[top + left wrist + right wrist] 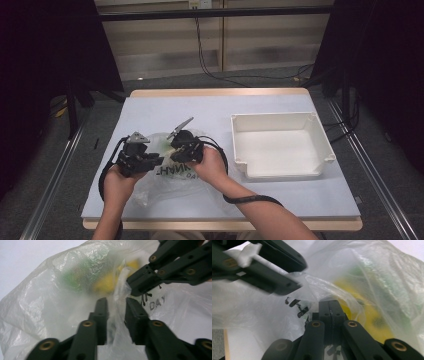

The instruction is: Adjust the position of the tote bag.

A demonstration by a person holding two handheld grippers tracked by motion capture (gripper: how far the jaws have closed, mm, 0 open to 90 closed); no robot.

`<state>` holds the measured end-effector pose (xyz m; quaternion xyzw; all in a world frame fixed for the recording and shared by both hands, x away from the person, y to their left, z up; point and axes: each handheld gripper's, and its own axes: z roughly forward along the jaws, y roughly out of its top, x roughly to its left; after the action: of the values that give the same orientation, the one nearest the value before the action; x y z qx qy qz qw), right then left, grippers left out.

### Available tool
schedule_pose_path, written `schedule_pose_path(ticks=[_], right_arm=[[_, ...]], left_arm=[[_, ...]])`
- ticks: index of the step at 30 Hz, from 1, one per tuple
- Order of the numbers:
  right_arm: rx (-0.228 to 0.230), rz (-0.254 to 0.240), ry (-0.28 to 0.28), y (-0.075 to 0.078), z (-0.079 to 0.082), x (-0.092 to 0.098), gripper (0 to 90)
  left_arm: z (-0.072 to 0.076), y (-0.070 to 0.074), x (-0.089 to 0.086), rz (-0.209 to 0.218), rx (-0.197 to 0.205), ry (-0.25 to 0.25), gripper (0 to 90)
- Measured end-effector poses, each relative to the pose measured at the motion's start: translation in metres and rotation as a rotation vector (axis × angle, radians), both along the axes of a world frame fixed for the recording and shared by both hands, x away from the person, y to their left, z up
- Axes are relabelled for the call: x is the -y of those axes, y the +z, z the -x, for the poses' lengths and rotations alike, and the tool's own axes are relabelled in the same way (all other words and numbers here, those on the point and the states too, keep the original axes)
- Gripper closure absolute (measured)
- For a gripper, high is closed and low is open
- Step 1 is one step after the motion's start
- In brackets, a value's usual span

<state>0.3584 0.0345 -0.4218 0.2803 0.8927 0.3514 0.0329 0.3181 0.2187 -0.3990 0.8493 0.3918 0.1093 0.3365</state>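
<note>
Plastic bag (170, 175), thin and clear, lies crumpled on the near left of the table (210, 107), and both my grippers work at its film. My right gripper (329, 305) has its jaws pressed flat together, a fold of the film pinched in the seam between them. My left gripper (116, 306) has its jaws a little apart with a twisted strip of the film standing up in the gap; whether the pads press on that strip I cannot tell.

The left gripper view shows my right gripper (135, 288) coming in from the upper right, its tips on the same strip just above my own jaws. Behind the film sit a green shape (75, 277) and a yellow shape (107, 282), both blurred. The right gripper view shows the yellow shape (372, 315) much closer, and black print on the film.

From the high view, my two hands meet over the bag, and a white tray (320, 137) stands well apart on the right of the table.
</note>
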Motion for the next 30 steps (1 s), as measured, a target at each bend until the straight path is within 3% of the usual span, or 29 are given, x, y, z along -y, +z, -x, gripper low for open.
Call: schedule_pose_path(ticks=[5,9,12,15,18,20,21,23,28,30], right_arm=[[-0.016,0.0,-0.022,-0.002,-0.006,0.0,90.0],[-0.022,0.011,-0.03,-0.002,-0.008,-0.002,90.0],[-0.011,0.016,-0.038,-0.002,-0.011,-0.003,90.0],[-0.01,0.013,-0.051,-0.001,-0.011,-0.003,90.0],[-0.009,0.001,-0.07,0.001,-0.014,0.0,90.0],[-0.009,0.0,-0.071,0.002,-0.015,0.0,90.0],[-0.007,0.0,-0.069,0.003,-0.015,0.001,90.0],[-0.005,0.002,-0.069,0.003,-0.015,0.001,90.0],[0.009,-0.002,-0.083,0.005,-0.018,0.004,90.0],[0.019,0.012,-0.081,0.005,-0.019,0.005,90.0]], left_arm=[[0.005,0.007,0.001,-0.017,0.007,-0.019,68.8],[0.01,0.01,0.004,-0.009,0.011,-0.036,74.5],[0.011,0.007,0.012,-0.019,-0.015,-0.075,75.9],[0.011,0.003,0.015,-0.017,-0.013,-0.069,75.1],[0.009,-0.008,0.021,-0.045,-0.033,-0.066,69.1],[0.006,-0.016,0.023,-0.078,-0.032,-0.039,67.5],[0.003,-0.022,0.023,-0.088,-0.026,-0.007,61.5],[0.001,-0.024,0.022,-0.103,-0.013,0.02,58.2],[-0.004,-0.033,0.018,-0.107,-0.012,0.081,43.0],[-0.004,-0.033,0.017,-0.106,-0.009,0.079,43.6]])
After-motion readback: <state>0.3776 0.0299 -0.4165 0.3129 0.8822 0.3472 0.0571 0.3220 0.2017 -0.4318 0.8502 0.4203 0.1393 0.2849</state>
